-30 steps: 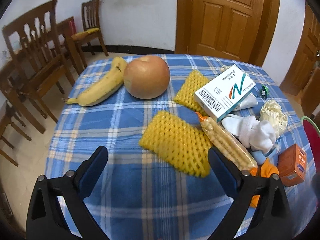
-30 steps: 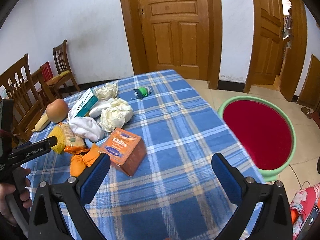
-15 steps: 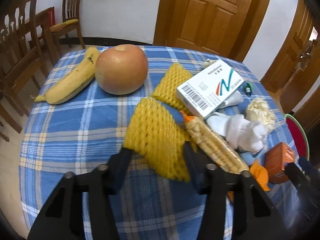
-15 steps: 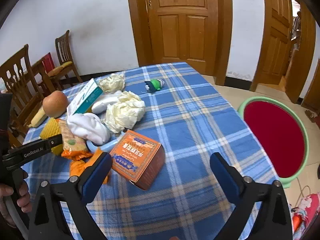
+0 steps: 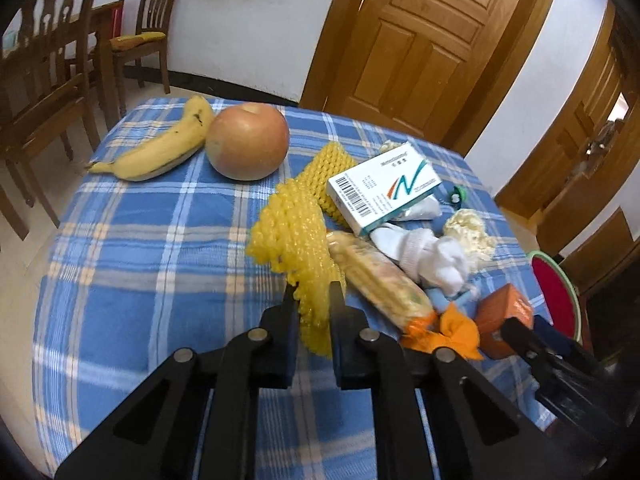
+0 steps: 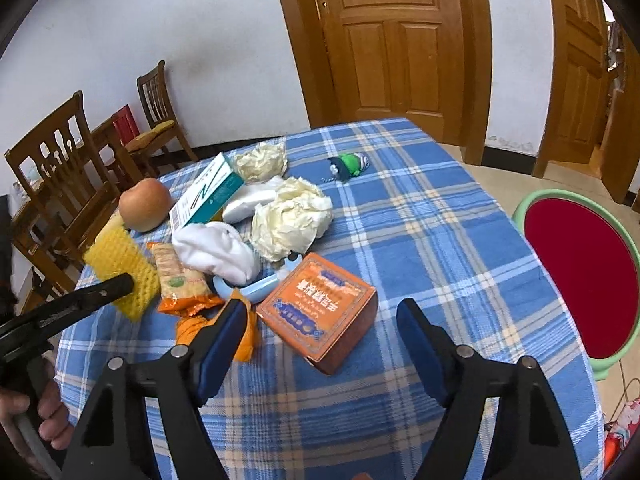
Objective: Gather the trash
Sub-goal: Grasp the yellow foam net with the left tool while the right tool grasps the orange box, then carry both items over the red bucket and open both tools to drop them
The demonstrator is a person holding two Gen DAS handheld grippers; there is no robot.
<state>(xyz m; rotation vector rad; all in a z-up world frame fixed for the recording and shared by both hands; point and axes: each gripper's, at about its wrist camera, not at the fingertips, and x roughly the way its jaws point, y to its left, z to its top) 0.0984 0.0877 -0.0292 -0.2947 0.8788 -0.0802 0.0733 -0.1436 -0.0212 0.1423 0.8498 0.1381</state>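
Note:
My left gripper [image 5: 314, 292] is shut on a yellow foam fruit net [image 5: 288, 232], crumpled between the pads and lifted off the blue checked tablecloth [image 5: 160, 264]. In the right wrist view the same net [image 6: 120, 264] hangs at the left gripper's tip. My right gripper [image 6: 322, 310] is closing, with an orange carton [image 6: 316, 296] lying between its blue fingers [image 6: 224, 324]; the pads stand clear of its sides. A snack packet [image 5: 380, 280], an orange wrapper [image 5: 452, 328] and crumpled paper [image 6: 292, 220] lie close by.
A banana [image 5: 160, 152] and an apple [image 5: 248, 140] sit at the far left of the table. A second foam net [image 5: 324, 168], a medicine box [image 5: 384, 188], white socks [image 5: 432, 256] and a green toy [image 6: 348, 164] lie mid-table. Beside the table are a red stool [image 6: 580, 276] and wooden chairs [image 6: 60, 168].
The left gripper came forward, shut on the near foam net and raised it, crumpling it. The right gripper closed in on the orange carton and its jaws narrowed.

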